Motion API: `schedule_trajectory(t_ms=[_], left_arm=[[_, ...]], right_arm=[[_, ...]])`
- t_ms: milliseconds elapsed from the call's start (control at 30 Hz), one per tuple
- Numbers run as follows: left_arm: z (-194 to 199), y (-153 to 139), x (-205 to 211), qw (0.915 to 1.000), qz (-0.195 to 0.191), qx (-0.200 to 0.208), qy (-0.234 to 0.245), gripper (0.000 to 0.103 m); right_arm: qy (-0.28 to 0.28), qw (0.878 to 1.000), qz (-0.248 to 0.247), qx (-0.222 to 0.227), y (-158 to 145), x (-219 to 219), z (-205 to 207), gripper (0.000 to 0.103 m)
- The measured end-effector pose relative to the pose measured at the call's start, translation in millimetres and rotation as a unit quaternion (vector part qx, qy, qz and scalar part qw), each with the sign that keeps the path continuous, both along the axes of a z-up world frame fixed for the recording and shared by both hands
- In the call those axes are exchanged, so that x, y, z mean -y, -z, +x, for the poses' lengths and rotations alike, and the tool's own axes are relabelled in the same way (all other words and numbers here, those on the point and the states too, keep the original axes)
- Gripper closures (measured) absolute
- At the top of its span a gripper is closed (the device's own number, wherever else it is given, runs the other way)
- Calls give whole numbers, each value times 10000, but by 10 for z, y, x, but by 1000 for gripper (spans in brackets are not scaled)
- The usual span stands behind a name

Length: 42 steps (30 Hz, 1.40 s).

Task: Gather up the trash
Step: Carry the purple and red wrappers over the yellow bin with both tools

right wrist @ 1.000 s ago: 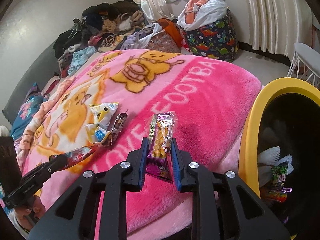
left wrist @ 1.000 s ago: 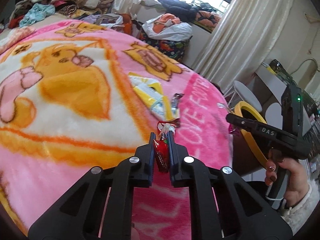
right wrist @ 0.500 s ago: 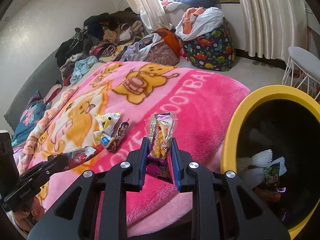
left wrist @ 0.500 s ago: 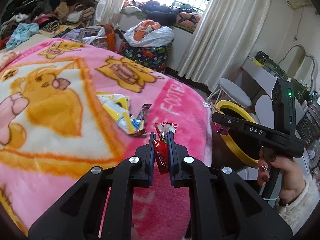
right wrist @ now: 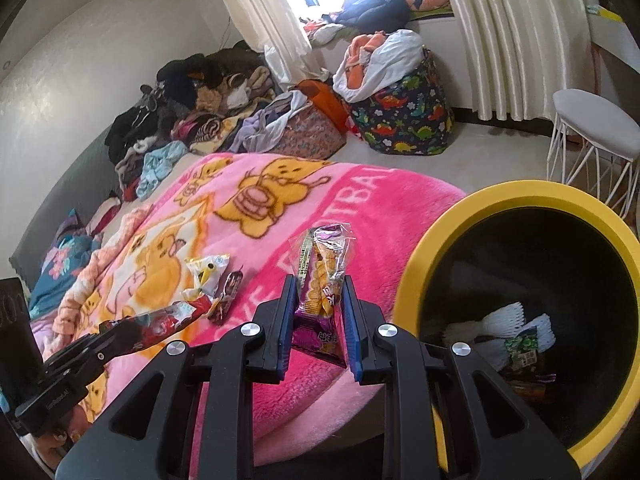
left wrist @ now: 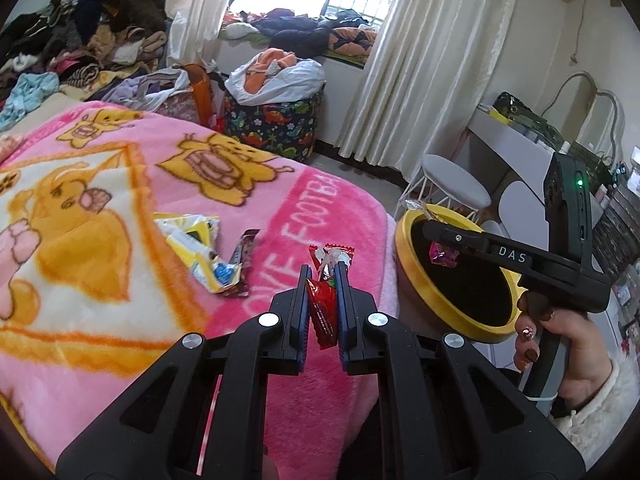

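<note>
Trash is in both grips: the left gripper (left wrist: 323,280) has its jaws clamped on a red wrapper (left wrist: 322,307), the right gripper (right wrist: 318,294) pinches a purple snack bag (right wrist: 323,280). Carry each fully over the yellow-rimmed bin (right wrist: 440,236) before releasing; more wrappers (left wrist: 200,248) lie on the bed's pink blanket (left wrist: 340,208).

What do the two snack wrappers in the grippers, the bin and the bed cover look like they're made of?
Red wrapper: glossy plastic film, crinkled with shiny highlights.
Purple snack packet: thin plastic film, partly clear, snacks showing through.
Bin: likely hard plastic, smooth matte yellow rim, dark inside.
Pink blanket: plush fleece, fuzzy pile, printed cartoons.
</note>
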<state>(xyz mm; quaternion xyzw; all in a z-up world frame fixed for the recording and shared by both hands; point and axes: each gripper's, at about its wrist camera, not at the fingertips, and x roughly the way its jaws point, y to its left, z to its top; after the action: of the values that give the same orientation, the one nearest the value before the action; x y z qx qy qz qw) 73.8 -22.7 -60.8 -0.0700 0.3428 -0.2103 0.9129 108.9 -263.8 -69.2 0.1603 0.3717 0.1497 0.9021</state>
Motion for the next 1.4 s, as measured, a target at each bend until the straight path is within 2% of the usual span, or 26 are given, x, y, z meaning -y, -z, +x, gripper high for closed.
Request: schedule_trajectory(t_ms=[567,1400], left_arm=[[14,-55,442,9991,142,128,382,96],[182,57,1308,9920,272,49,1228,96]], right_arm=[[513,9986,131,90,-68,473,-72,82],[1583,9872,185,-94,128,1272,-178,82]])
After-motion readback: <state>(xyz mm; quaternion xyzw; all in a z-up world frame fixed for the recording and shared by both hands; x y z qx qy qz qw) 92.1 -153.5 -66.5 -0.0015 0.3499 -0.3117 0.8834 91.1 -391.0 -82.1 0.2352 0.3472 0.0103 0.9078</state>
